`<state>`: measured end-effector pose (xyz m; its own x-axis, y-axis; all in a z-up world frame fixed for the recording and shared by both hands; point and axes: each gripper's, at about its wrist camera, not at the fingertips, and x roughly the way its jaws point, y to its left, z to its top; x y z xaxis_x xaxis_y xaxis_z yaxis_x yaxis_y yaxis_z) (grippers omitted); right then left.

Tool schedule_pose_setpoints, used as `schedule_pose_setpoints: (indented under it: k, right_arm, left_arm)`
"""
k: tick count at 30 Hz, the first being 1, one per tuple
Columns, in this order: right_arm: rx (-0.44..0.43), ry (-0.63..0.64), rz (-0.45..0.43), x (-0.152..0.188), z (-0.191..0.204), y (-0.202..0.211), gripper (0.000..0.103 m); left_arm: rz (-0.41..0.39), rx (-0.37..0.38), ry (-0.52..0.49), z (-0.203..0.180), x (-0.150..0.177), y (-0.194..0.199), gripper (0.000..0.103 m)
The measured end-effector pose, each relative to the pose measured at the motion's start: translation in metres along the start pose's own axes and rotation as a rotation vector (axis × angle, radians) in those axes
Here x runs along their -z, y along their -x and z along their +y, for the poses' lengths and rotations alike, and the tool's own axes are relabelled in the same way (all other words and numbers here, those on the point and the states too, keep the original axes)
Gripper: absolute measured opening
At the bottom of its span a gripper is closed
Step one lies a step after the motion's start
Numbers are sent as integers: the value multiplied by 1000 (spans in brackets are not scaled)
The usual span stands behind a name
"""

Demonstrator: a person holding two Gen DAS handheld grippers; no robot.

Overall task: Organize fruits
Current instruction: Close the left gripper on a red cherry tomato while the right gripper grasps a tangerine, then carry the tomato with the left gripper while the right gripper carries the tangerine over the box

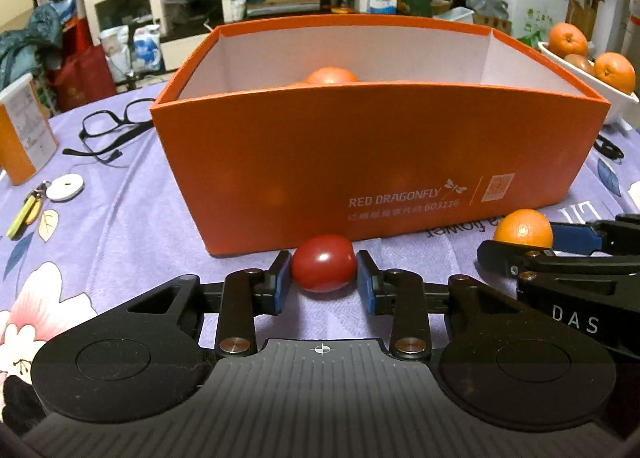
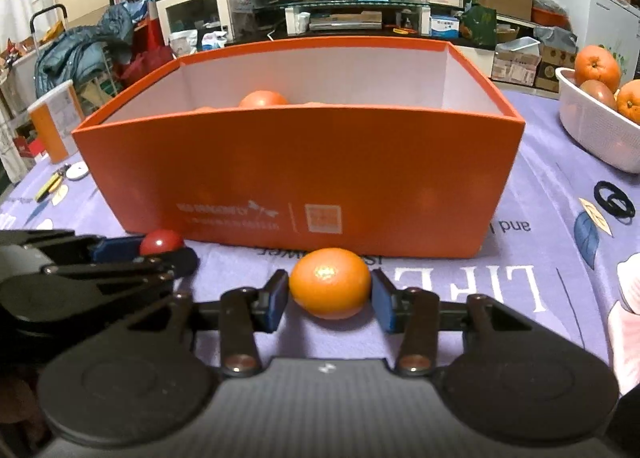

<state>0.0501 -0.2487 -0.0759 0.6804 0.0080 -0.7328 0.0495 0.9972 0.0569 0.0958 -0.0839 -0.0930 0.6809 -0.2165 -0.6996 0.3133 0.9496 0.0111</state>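
Left wrist view: the left gripper (image 1: 323,278) has its blue pads (image 1: 282,282) pressed against both sides of a small red tomato (image 1: 323,262), so its fingers are clamped on it. The tomato sits on the purple tablecloth (image 1: 132,217) just in front of the orange box (image 1: 376,161), near the middle of the box's front wall. Its long axis runs sideways, from one pad to the other.

Right wrist view shows the right gripper (image 2: 330,294) around an orange (image 2: 330,282) that also lies on the cloth just in front of the box, toward the right half of its front wall. The left pad touches the orange; a sliver of gap seems to remain at the right pad, so a firm grip cannot be told. The orange is slightly wider than tall, its long axis across the fingers, and its pale stem dimple faces the camera.

Only the top of one orange-red fruit (image 1: 331,75) shows above the front rim of the box, toward the left of centre; how many more lie beside it cannot be told. To the right of the box stands a white basket (image 2: 596,137) with two oranges (image 2: 597,63) and a darker brownish fruit (image 2: 598,91) between them. To the left of the box lie glasses (image 1: 108,125), keys (image 1: 28,209) and an orange-and-white container (image 1: 24,133).
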Motion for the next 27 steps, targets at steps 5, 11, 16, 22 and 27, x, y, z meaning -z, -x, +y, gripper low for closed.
schedule_pose_setpoints:
  k: [5, 11, 16, 22, 27]
  right_arm:
    - [7, 14, -11, 0, 0, 5, 48]
    - [9, 27, -4, 0, 2, 8, 48]
    - [1, 32, -10, -1, 5, 14, 48]
    - [-20, 42, -28, -1, 10, 27, 48]
    - [-48, 50, -65, -3, 11, 52, 48]
  left_arm:
    - [-5, 9, 25, 1, -5, 12, 2]
    - [16, -16, 23, 1, -8, 15, 2]
    - [9, -20, 26, 2, -11, 24, 2]
    - [-14, -13, 29, 1, -17, 42, 2]
    - [-66, 32, 50, 5, -22, 72, 2]
